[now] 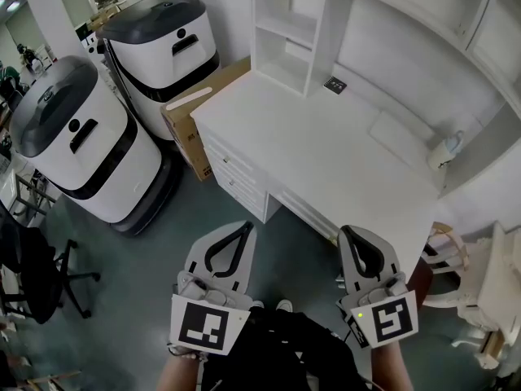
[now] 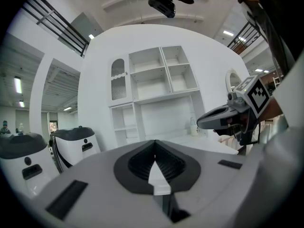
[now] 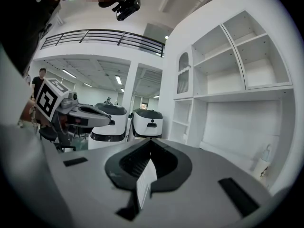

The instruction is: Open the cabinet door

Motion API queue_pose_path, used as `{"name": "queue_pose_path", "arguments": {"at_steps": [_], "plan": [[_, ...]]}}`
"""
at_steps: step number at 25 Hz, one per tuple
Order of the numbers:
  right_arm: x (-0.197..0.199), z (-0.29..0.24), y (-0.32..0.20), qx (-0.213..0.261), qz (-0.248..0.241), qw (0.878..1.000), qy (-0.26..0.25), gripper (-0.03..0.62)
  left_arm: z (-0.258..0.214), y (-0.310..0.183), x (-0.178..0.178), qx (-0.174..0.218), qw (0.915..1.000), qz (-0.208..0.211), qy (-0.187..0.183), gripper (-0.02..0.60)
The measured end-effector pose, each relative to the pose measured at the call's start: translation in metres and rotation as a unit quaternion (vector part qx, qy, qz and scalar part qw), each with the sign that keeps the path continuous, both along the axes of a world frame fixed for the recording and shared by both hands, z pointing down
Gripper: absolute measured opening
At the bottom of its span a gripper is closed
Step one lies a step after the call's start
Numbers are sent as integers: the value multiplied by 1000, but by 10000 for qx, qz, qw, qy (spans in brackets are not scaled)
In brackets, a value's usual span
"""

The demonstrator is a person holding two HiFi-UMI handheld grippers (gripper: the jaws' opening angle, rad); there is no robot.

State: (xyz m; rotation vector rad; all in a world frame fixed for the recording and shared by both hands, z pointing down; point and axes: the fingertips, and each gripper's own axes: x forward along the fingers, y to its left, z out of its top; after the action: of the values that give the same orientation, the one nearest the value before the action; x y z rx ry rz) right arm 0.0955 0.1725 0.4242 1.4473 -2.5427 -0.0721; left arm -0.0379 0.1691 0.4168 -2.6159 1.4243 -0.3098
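The cabinet door (image 2: 119, 79) (seemingly the arched, slatted panel at the upper left of the hutch (image 1: 289, 31)) sits above the desk (image 1: 326, 149). Two white-and-grey machines (image 1: 77, 137) and a cardboard box (image 1: 191, 108) crowd the desk's left end; a bottle (image 1: 446, 147) stands on it. Short of the desk hover the left gripper (image 1: 244, 229) and right gripper (image 1: 348, 233) — jaws pressed together, empty

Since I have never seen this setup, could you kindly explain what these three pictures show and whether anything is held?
There is no robot: a person holds a two-jaw tool in each hand. The head view looks down from a camera on the person's head, showing the left gripper and right gripper; the other two views ride on those grippers. Both are shut and hold nothing. Ahead stands a white desk with a shelf unit; on it are a small dark item and a white bottle.
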Motion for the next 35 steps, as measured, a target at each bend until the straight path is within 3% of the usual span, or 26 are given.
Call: {"name": "queue_pose_path", "arguments": {"at_steps": [12,35], "plan": [[-16,-3,6,38,119,9998,137,0,-1,2,-23,16,9999,-23,164,-3],[-58,-2,33,173,245,9994,155,0,-7,24,-61,307,9994,134,130,-3]]}}
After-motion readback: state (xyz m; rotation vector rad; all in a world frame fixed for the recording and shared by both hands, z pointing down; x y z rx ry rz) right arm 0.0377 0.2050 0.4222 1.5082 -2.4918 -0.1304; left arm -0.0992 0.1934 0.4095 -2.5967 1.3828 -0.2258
